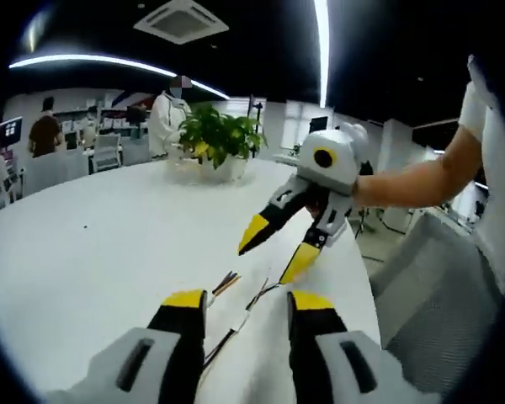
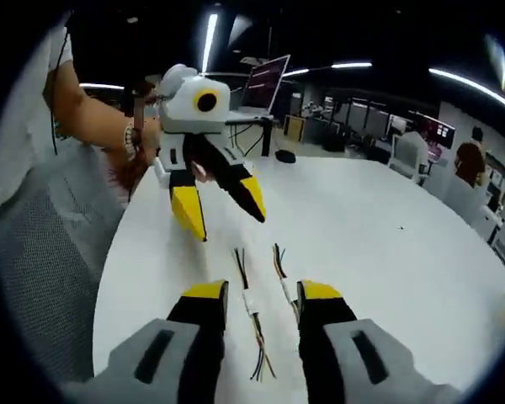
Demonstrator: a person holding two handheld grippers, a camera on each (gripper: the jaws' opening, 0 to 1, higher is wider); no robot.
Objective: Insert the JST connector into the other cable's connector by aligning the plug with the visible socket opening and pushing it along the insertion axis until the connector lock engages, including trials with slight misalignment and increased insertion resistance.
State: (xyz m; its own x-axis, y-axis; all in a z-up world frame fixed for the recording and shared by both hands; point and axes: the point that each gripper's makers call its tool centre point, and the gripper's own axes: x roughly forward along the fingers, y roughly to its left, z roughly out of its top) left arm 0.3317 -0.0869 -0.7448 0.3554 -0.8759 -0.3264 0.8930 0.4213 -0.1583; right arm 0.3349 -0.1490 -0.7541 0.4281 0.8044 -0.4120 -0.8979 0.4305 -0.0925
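Two short JST cables lie side by side on the white round table (image 1: 109, 244). In the left gripper view, one cable (image 1: 225, 283) and the other cable (image 1: 259, 295) rest just beyond my left gripper (image 1: 248, 300), which is open and holds nothing. In the right gripper view, the left cable with its white connector (image 2: 251, 303) and the right cable with its white connector (image 2: 284, 286) lie between the open jaws of my right gripper (image 2: 263, 291), on the table (image 2: 387, 252). Each gripper faces the other above the cables: the right gripper (image 1: 274, 252) and the left gripper (image 2: 223, 214), both open.
A potted plant (image 1: 219, 135) stands at the table's far side. A laptop (image 2: 265, 82) and a mouse (image 2: 284, 156) sit near the opposite edge. Mesh chairs (image 1: 438, 286) (image 2: 50, 252) stand beside the table edge. People stand in the office background.
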